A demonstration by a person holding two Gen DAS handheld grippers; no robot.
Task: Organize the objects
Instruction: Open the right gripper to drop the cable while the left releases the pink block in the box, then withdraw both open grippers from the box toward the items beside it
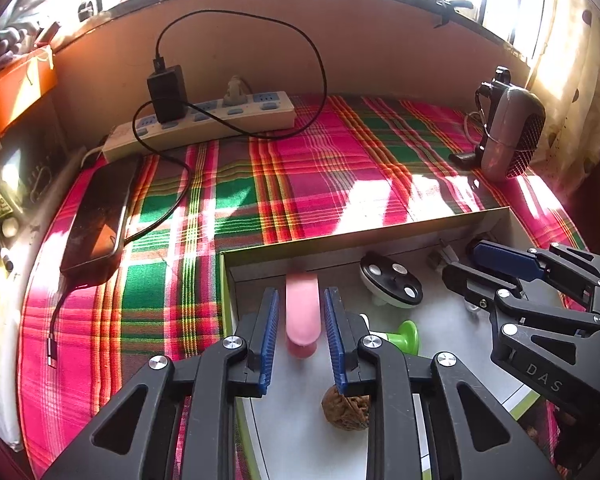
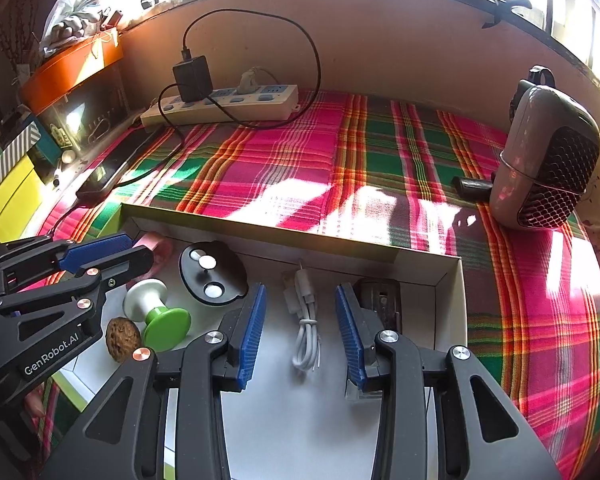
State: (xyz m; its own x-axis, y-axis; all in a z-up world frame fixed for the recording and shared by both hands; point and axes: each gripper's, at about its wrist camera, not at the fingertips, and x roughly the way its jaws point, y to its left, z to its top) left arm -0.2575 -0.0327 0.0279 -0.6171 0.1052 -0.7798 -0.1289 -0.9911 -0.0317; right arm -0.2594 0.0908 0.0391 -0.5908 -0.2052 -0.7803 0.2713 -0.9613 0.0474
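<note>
A shallow white box lies on the plaid cloth. My left gripper is open over its left end. A pink oblong piece lies between the blue pads, with a gap on each side. A walnut, a green-and-white spool and a black disc with white dots rest nearby. My right gripper is open over the box's right half. A coiled white cable lies untouched between its fingers, and a dark metal item sits beside the right finger.
A power strip with a black charger and looping cord lines the back wall. A phone lies at the left on the cloth. A grey grilled device stands at the right. Coloured boxes are stacked at the far left.
</note>
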